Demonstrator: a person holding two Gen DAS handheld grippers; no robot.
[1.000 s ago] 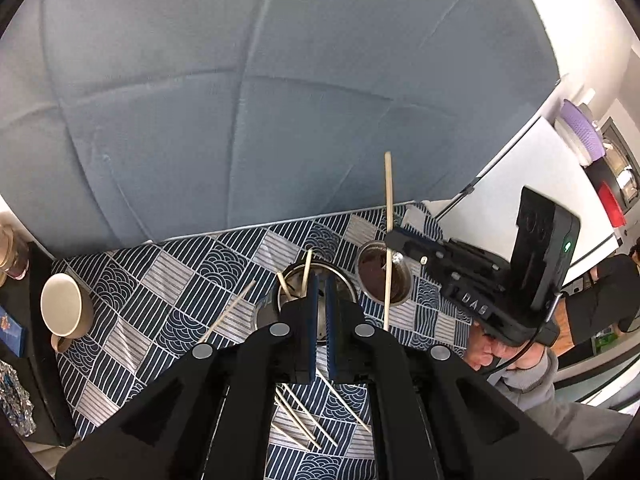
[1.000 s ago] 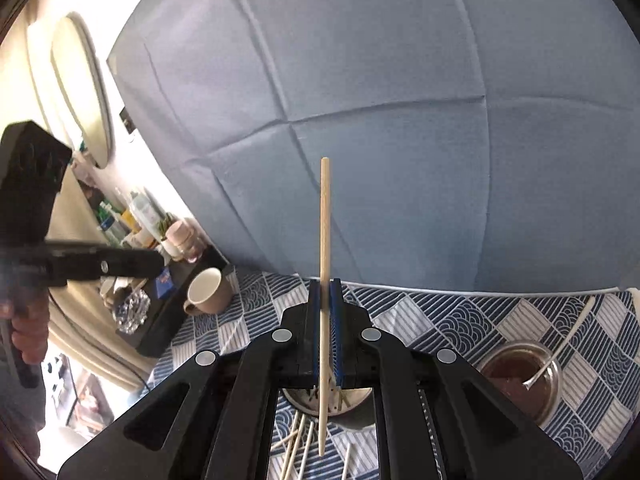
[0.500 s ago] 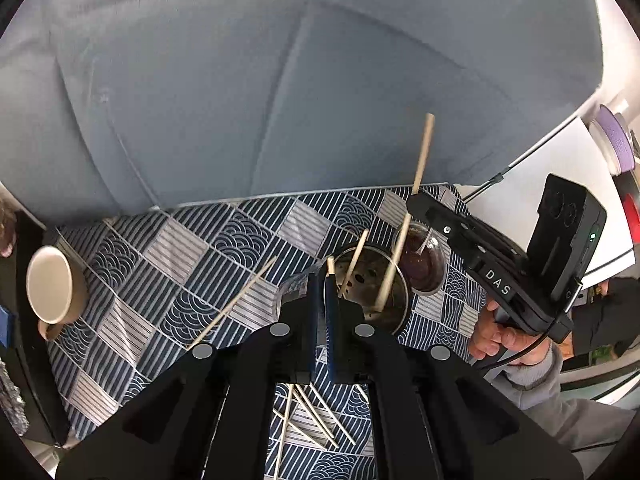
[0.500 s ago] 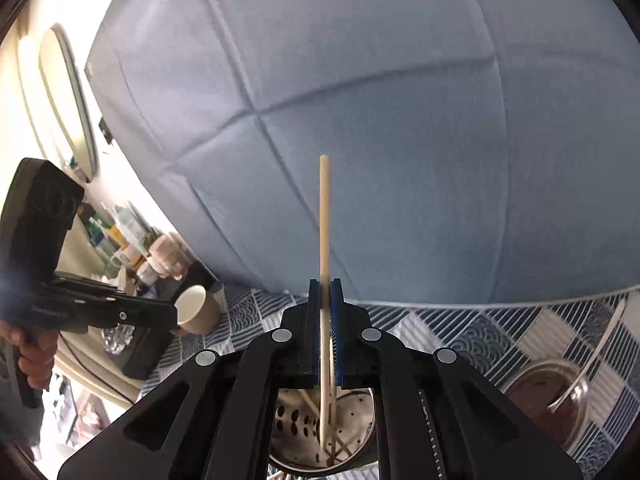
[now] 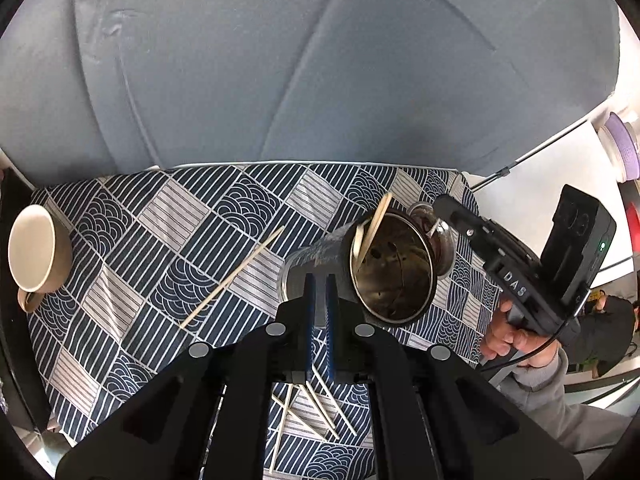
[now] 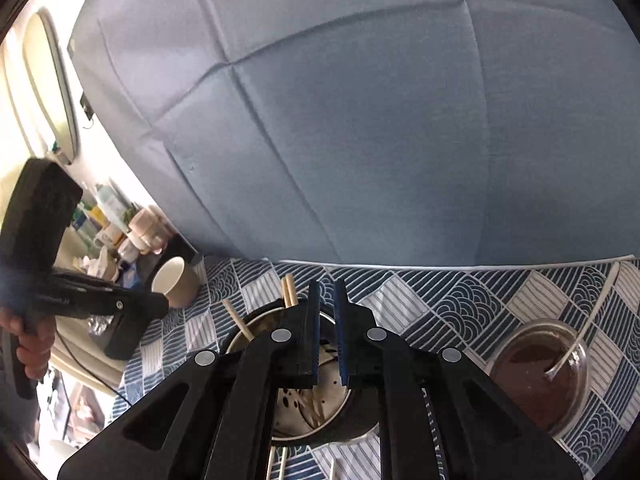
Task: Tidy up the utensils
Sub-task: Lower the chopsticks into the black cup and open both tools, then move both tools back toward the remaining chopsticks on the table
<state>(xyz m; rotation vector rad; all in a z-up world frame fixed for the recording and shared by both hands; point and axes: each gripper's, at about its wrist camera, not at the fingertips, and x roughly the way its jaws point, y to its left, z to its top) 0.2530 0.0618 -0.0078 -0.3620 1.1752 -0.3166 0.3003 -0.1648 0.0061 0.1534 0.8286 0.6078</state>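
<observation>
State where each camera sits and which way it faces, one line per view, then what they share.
Left wrist: on the left gripper, looking down along its fingers at the metal holder; the right hand shows at right.
Right wrist: on the right gripper, jaws opening, empty, above the holder; the left hand shows left.
Shared: holder, beige cup, patterned cloth.
</observation>
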